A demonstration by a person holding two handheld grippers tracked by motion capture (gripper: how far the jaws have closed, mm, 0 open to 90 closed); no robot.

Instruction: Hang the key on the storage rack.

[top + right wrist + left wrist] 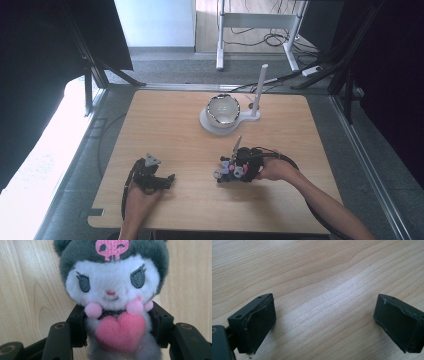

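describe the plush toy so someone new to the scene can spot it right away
On the light wooden table, nearer the person than the white bowl on its stand, the right gripper is shut on a small plush toy. It has a white face, dark grey hood with pink skull, and pink heart.

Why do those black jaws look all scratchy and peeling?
The pads on the left gripper look worn: their black covering is frayed and lifting at the edges. Nothing else seems odd. The plush toy sits straight in the right gripper, and the bowl stands upright.
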